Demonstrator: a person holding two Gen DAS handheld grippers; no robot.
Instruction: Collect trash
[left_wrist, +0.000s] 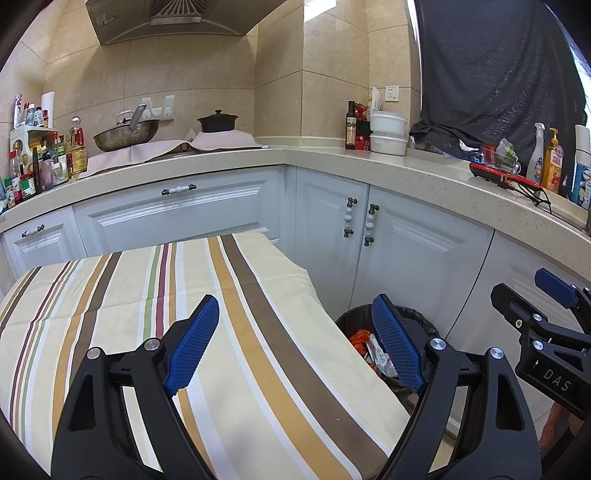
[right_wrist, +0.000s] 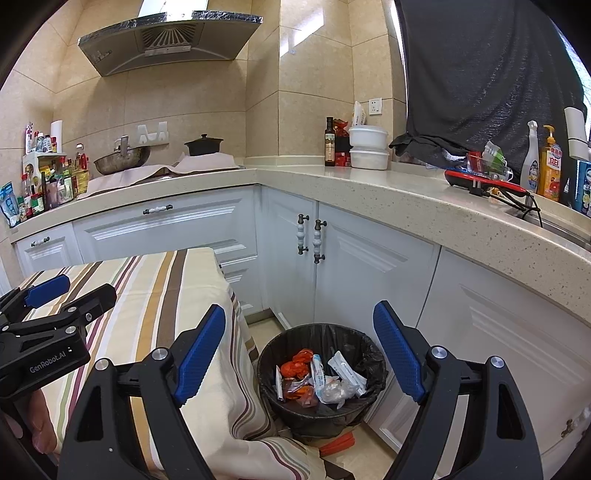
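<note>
A round black bin (right_wrist: 365, 350) with a black liner stands on the floor beside the table. Inside lie several pieces of trash (right_wrist: 321, 380): red wrappers, white packets and clear plastic. My right gripper (right_wrist: 303, 321) hangs above the bin, open, with nothing between its blue pads. Over the striped tablecloth (left_wrist: 207, 376) my left gripper (left_wrist: 295, 314) is also open and empty. From the left wrist view only part of the bin (left_wrist: 351, 321) and some trash (left_wrist: 373, 350) shows past the table edge. Each gripper appears at the side of the other's view.
White cabinets (right_wrist: 354, 280) run under an L-shaped stone counter (right_wrist: 406, 195) behind the bin. A wok (right_wrist: 122, 158), a black pot (right_wrist: 205, 146), bottles (right_wrist: 55, 184) and cleaning bottles (right_wrist: 543, 166) crowd the counter. An orange object (right_wrist: 338, 445) lies on the floor by the bin.
</note>
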